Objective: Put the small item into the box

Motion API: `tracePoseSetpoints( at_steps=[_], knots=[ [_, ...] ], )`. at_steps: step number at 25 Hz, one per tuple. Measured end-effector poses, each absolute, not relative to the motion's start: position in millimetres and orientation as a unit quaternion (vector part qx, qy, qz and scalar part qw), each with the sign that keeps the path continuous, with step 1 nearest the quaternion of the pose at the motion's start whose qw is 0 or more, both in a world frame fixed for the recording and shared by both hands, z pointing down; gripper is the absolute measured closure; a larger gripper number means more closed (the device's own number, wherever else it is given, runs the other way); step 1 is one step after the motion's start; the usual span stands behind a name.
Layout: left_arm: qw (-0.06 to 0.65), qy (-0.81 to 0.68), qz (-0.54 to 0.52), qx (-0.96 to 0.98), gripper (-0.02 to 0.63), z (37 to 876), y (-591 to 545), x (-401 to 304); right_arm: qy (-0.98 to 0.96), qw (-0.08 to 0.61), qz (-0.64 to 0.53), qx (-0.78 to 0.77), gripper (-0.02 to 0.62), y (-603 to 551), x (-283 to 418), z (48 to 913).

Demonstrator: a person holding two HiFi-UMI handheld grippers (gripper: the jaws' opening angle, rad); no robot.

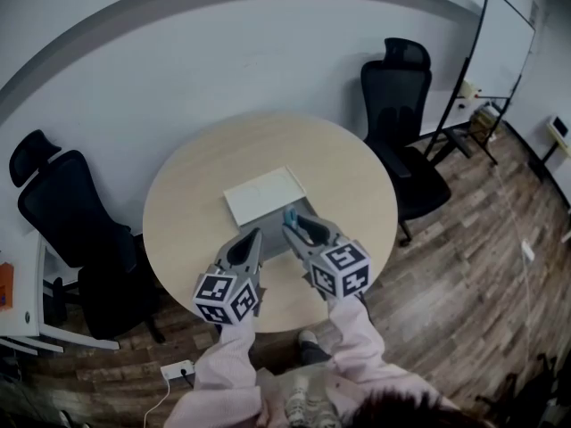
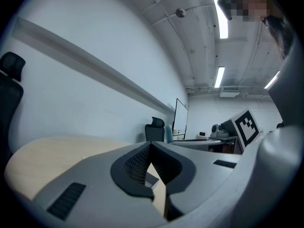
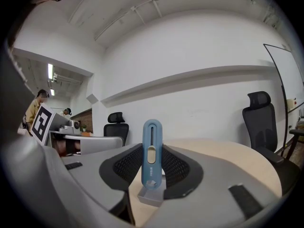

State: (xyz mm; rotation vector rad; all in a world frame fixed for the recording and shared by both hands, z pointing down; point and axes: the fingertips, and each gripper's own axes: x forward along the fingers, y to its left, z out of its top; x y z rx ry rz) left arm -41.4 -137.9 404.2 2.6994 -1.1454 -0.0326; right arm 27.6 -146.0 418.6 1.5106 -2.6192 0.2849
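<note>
From the head camera I see the whole round table [image 1: 196, 194] with a black office chair [image 1: 62, 212] to its left. A white flat rectangle [image 1: 265, 194] lies near the middle, and a gray box [image 1: 275, 243] sits just nearer to me, partly hidden between my two tools. Neither tool camera shows that white rectangle clearly.

The left tool [image 1: 253, 239] hovers over the near edge of the table. Its own camera shows what the head view cannot: the left tool [image 2: 151, 146] is clenched, its pad tips meeting with nothing between them. Only a narrow sliver of table [image 2: 47, 156] shows through the gap behind them. The right tool's marker cube [image 2: 247, 127] shows at that view's right.

The right tool [image 1: 292, 226] is beside it, with a small blue item [image 1: 291, 214] sticking up at its tip. Its camera shows the grip plainly. The right tool [image 3: 152, 151] is closed on the blue item [image 3: 152, 141], which stands upright between the pads. It is a slim piece with a slot and a pale oval button. Directly below it a corner of the gray box [image 3: 151, 197] shows on the table [image 3: 228, 156], so the item hangs above the box, not in it.
</note>
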Motion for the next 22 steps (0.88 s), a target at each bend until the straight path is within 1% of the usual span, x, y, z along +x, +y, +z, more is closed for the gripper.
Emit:
tracePoseSetpoints(
  at_steps=[22],
  knots=[
    [0.137, -0.447, 0.012, 0.884, 0.597, 436, -210, -34, -0.893, 0.087, 0.129, 0.422, 0.462, -229, 28, 447]
  ],
)
